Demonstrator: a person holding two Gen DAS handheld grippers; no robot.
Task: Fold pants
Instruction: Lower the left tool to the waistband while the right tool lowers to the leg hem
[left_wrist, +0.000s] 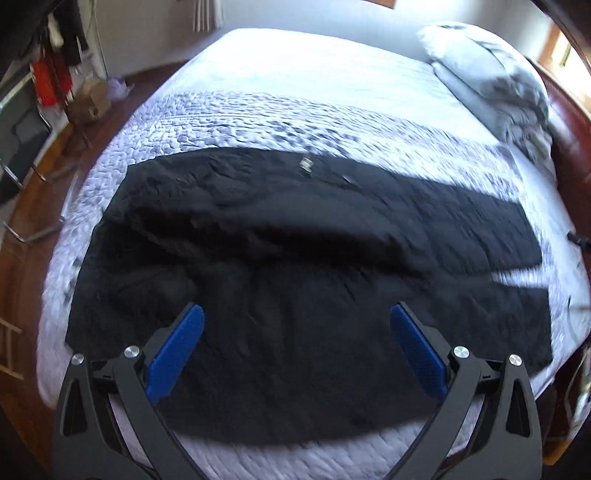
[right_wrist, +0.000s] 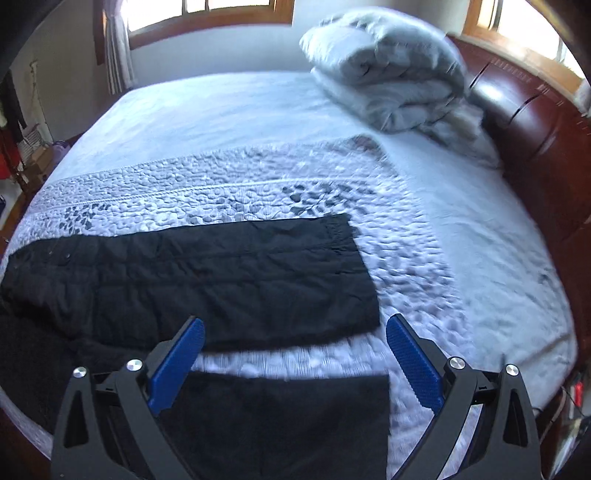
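Note:
Black pants (left_wrist: 295, 266) lie spread flat across the quilted white bed (left_wrist: 280, 110), waist to the left, legs running right. A small metal button (left_wrist: 306, 163) shows near their far edge. My left gripper (left_wrist: 295, 314) hovers open above the pants' middle, nothing between its blue pads (left_wrist: 177, 350). In the right wrist view the two legs lie apart: the far leg (right_wrist: 207, 280) ends in a hem, the near leg (right_wrist: 280, 421) sits below. My right gripper (right_wrist: 293, 326) stands open over the strip of quilt between the leg ends, holding nothing.
A folded grey blanket (right_wrist: 388, 77) is piled at the bed's far right by the dark wooden headboard (right_wrist: 535, 122). Left of the bed are wooden floor, a clothes rack (left_wrist: 55, 74) and metal chair legs (left_wrist: 22, 177). Windows line the far wall.

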